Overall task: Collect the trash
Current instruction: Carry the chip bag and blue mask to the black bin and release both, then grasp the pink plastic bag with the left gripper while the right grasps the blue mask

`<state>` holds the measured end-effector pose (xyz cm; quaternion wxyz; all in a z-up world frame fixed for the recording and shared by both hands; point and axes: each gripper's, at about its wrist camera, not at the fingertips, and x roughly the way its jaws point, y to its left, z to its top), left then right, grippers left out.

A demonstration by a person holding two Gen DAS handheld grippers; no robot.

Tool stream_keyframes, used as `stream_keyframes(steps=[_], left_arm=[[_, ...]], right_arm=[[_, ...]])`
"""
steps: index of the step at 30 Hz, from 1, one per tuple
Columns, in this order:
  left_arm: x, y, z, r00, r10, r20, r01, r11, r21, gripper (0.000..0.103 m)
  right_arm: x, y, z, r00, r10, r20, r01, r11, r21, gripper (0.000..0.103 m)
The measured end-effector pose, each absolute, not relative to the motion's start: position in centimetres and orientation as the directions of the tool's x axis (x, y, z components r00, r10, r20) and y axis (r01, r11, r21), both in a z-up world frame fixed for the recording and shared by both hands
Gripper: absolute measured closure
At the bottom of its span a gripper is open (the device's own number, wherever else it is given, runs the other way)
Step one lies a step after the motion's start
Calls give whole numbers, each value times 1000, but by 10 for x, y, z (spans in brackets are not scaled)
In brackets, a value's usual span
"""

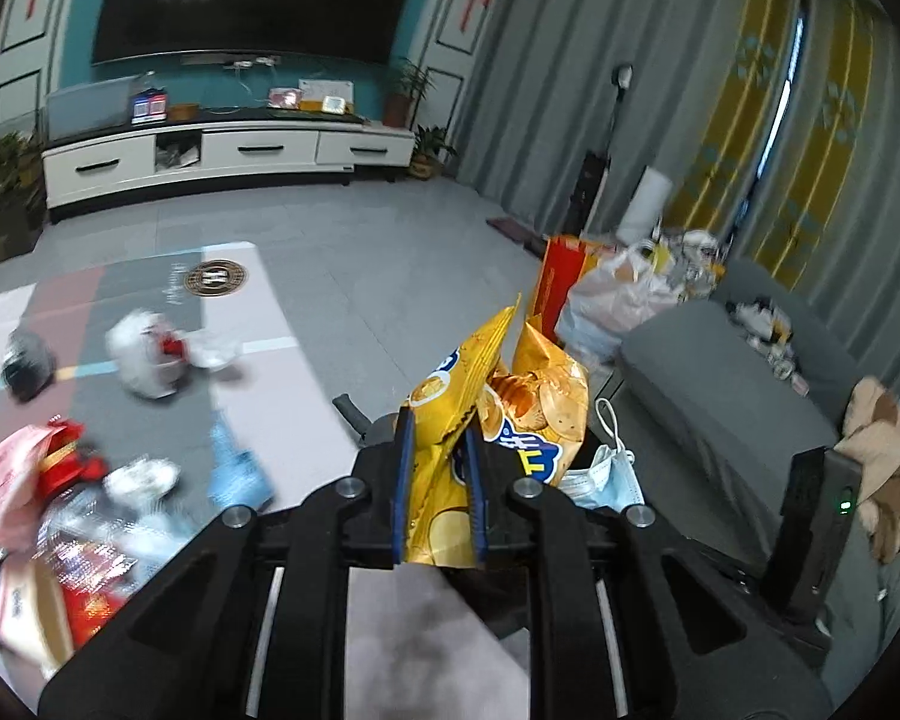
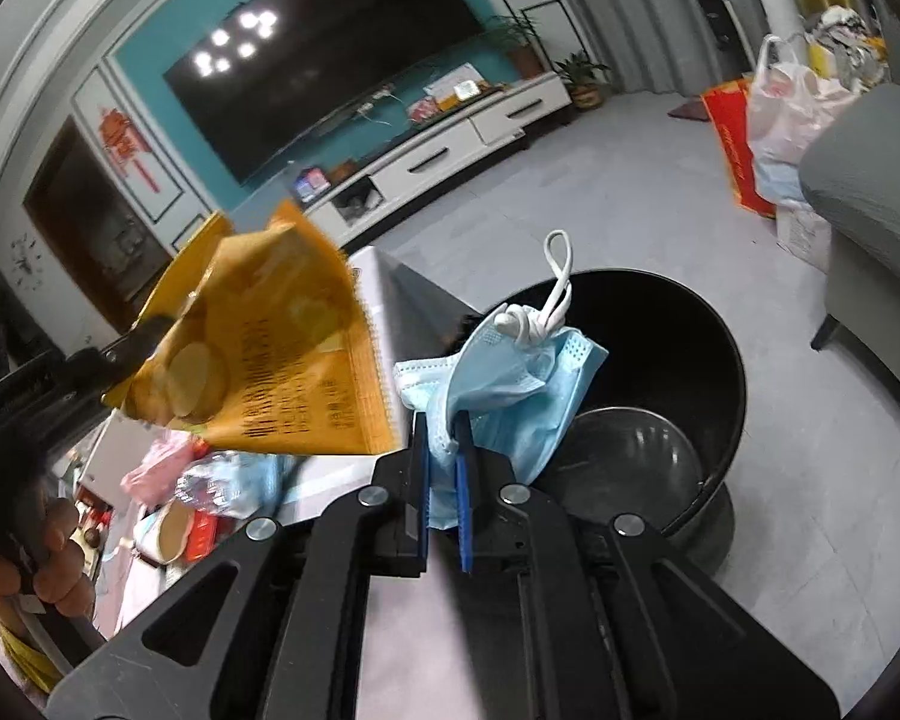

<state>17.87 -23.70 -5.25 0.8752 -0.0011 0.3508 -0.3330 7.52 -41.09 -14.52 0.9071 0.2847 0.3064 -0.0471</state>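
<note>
My left gripper (image 1: 439,420) is shut on a yellow chip bag (image 1: 498,396), held up in the air. The bag also shows at the left of the right wrist view (image 2: 270,360). My right gripper (image 2: 444,420) is shut on a blue face mask (image 2: 510,360) with white ear loops, held just over the near rim of a black trash bin (image 2: 690,360). The mask also shows in the left wrist view (image 1: 606,474), below the chip bag. More trash lies on the low table: a white crumpled bag (image 1: 150,354), a pink wrapper (image 1: 12,468), blue paper (image 1: 234,468).
A grey sofa (image 1: 720,384) stands to the right with things on it. Full plastic bags (image 1: 618,294) and a red box (image 1: 558,276) sit beside it. A white TV cabinet (image 1: 222,156) lines the far wall. A metal bowl (image 2: 630,456) lies inside the bin.
</note>
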Motion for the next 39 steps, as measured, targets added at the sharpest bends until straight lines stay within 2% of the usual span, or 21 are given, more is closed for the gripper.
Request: stream_keyframes(steps=[4, 5, 6, 7, 8, 9, 10, 13, 15, 18, 21, 26, 29, 34, 39], left_arm=[[187, -277, -79, 513, -543, -665, 597, 782, -178, 84], [188, -285, -86, 507, -534, -677, 599, 783, -169, 77], [189, -288, -90, 500, -532, -683, 600, 782, -169, 61], [190, -295, -95, 492, -528, -692, 602, 781, -167, 53], [190, -301, -100, 491, -523, -697, 604, 781, -160, 46], [190, -301, -103, 486, -521, -702, 608, 778, -157, 45], [189, -301, -105, 482, -521, -704, 611, 776, -156, 45], [183, -291, -106, 481, -523, -704, 617, 772, -151, 30], [179, -279, -105, 481, -522, -705, 609, 777, -160, 26], [167, -253, -103, 489, -498, -716, 586, 796, -154, 14], [150, -221, -104, 490, -476, -730, 568, 810, -147, 10], [125, -160, -109, 506, -394, -767, 488, 864, -122, 7], [110, -116, -111, 514, -368, -775, 428, 893, -140, 6], [86, -27, -111, 585, -251, -771, 273, 956, -105, 5], [69, 59, -116, 598, -175, -782, 84, 984, -156, 5]], right_arm=[[81, -423, -158, 786, 66, -615, 297, 832, 468, 90], [81, -423, -159, 785, 61, -617, 301, 832, 466, 88], [80, -426, -163, 779, 43, -626, 319, 832, 454, 81], [80, -429, -165, 774, 32, -633, 333, 829, 449, 69], [80, -433, -168, 772, 30, -635, 341, 823, 454, 64], [79, -435, -169, 771, 31, -636, 348, 816, 462, 60], [79, -435, -169, 769, 31, -639, 355, 809, 468, 60], [70, -436, -169, 773, 34, -634, 356, 804, 476, 59], [64, -434, -167, 772, 40, -634, 351, 804, 479, 58], [53, -424, -162, 772, 59, -633, 335, 808, 484, 57], [44, -411, -156, 776, 83, -626, 309, 815, 491, 48], [39, -372, -146, 753, 120, -647, 259, 850, 459, 46], [40, -348, -138, 744, 149, -651, 210, 873, 440, 38], [47, -304, -130, 715, 221, -663, 107, 903, 416, 37], [56, -259, -124, 681, 272, -680, 14, 924, 383, 37]])
